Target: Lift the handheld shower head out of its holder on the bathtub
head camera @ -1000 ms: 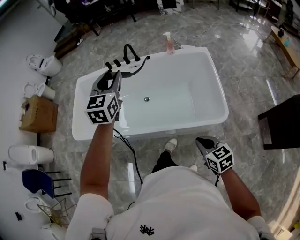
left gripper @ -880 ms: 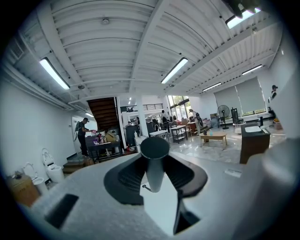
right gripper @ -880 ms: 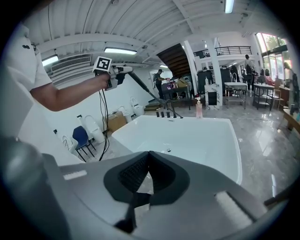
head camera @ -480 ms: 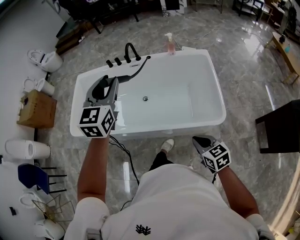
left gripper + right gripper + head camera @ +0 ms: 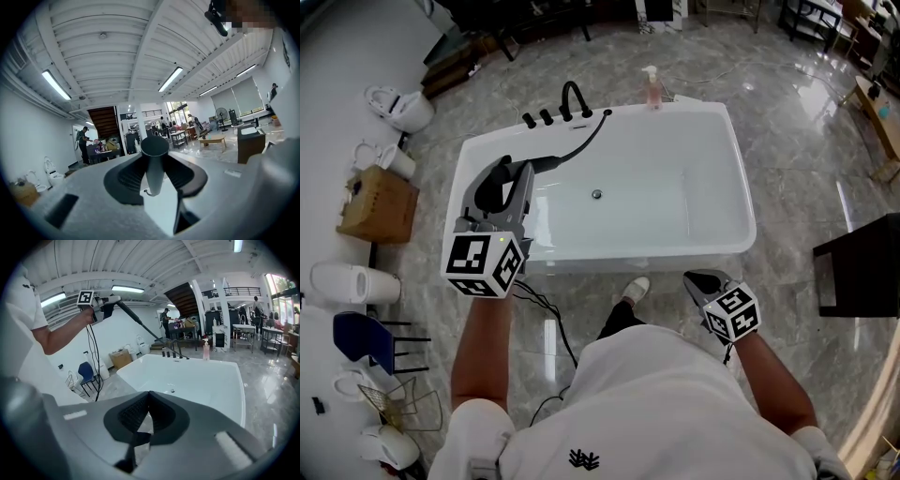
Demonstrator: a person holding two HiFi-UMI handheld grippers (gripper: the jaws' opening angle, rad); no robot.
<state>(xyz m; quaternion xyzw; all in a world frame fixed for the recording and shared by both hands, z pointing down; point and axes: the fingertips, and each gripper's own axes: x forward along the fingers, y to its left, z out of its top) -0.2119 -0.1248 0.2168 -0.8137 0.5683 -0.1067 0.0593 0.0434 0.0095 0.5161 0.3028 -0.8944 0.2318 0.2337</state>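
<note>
Your left gripper (image 5: 516, 173) has drawn back from the bathtub's far left corner toward its near left corner and come up a little, taking the shower head (image 5: 551, 160) with it. Its jaws are clamped on the dark handle, which points away along them. The head hangs above the left end of the bathtub (image 5: 628, 258), clear of its holder. The thin hose (image 5: 586, 136) runs from it to the far rim just beside the faucet (image 5: 574, 97). From here the lift looks all but done, so keep the squeeze steady, because a round handle may roll in the pads. Rise slowly rather than pulling further back, since the hose looks nearly straight and could tug. Your right gripper (image 5: 705, 281) hangs outside the near rim, jaws together on nothing; leave it there.
</note>
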